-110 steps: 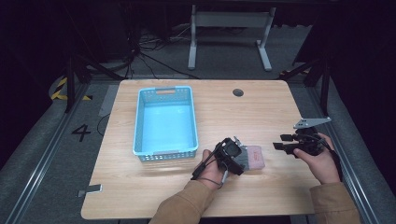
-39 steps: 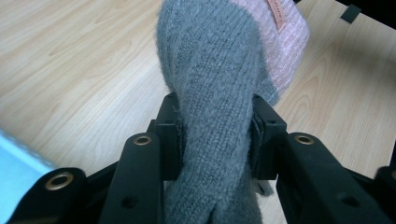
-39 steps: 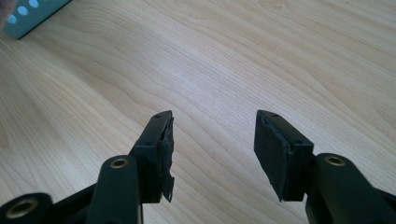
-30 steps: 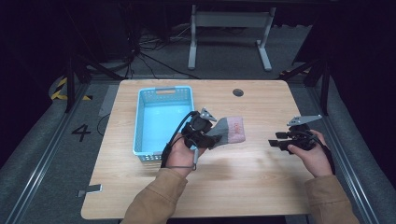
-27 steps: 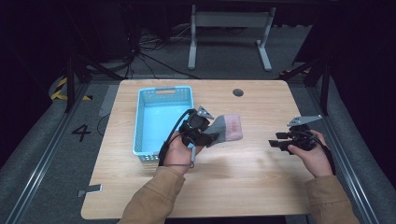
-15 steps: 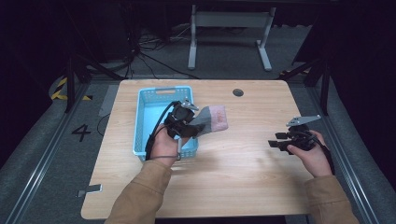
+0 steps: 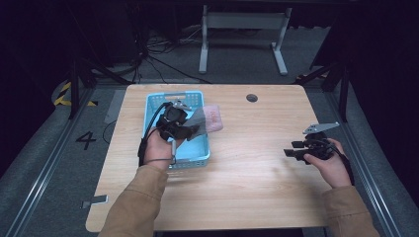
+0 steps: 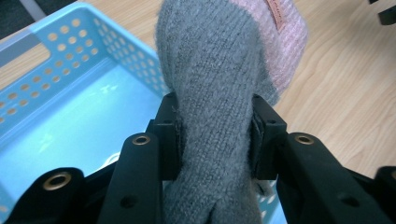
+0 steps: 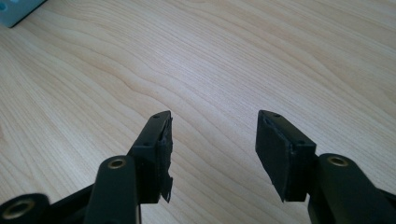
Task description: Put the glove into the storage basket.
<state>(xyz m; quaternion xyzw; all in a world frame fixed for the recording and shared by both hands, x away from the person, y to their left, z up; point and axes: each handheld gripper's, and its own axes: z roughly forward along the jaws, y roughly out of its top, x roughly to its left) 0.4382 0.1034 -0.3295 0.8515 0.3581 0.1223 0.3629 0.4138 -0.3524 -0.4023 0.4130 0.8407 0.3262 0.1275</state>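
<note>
Sock (image 8: 219,93), grey and pink knit, clamped in the left gripper (image 7: 190,129) and carried in the air over the right rim of the blue basket (image 7: 163,101), pink end poking out past that rim toward the bare counter (image 7: 257,187). Seen along the left gripper's jaws: both pads pressed into the grey ribbed part, fabric bulging above and below the pinch, pink end with a small tag beyond. Probably a folded or rolled pair, judging by the thickness; hard to tell for certain.

Soft, light, squashy stuff by the look of it; no risk of breaking, little risk of slipping thanks to the fuzzy surface. Floppy, so likely to sag or unroll if pinched at one end only. Best taken across the thick middle of the bundle, as now, with a firm squeeze through all layers. Likely to catch on the rim unless fully over the blue floor before release.

Right gripper (image 7: 291,149) held low over the wood at the right side of the counter, well apart from the basket, jaws spread, nothing between them.
</note>
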